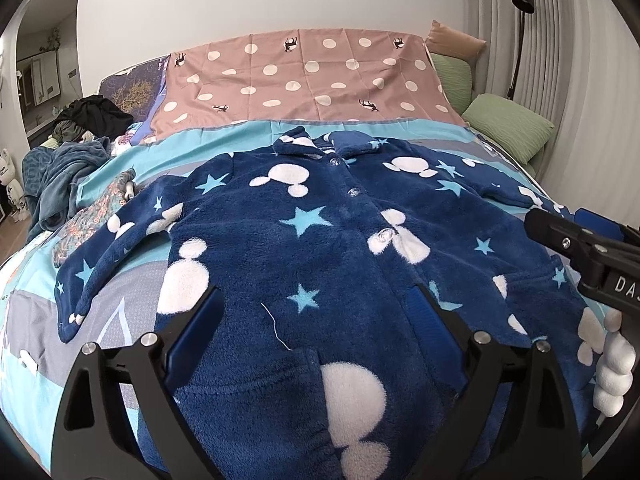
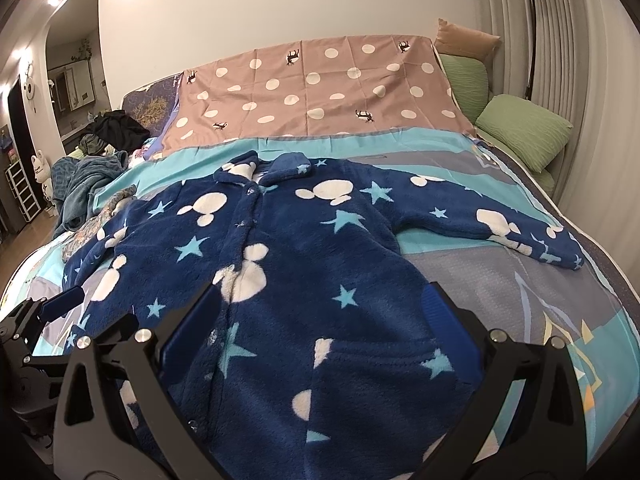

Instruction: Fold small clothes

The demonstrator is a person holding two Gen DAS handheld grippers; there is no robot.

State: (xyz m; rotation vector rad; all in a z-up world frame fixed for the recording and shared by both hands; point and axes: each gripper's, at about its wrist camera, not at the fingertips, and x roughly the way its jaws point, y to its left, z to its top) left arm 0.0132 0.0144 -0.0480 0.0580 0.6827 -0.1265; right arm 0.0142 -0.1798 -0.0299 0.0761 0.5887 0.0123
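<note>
A navy fleece child's jacket (image 1: 320, 240) with white mouse heads and light blue stars lies flat and face up on the bed, buttoned, sleeves spread out to both sides. It also shows in the right wrist view (image 2: 304, 264). My left gripper (image 1: 320, 320) is open and empty, its fingers hovering over the jacket's lower left part. My right gripper (image 2: 320, 320) is open and empty over the jacket's lower right part. The right gripper also shows at the right edge of the left wrist view (image 1: 580, 240), held by a white-gloved hand. The left gripper shows at the left edge of the right wrist view (image 2: 44, 312).
The bed has a teal and grey cover (image 1: 140, 280) and a pink polka-dot sheet (image 1: 304, 76) beyond it. Green pillows (image 1: 508, 124) lie at the right. A pile of dark and teal clothes (image 1: 68, 152) lies at the left edge. A floral garment (image 1: 96, 212) lies under the left sleeve.
</note>
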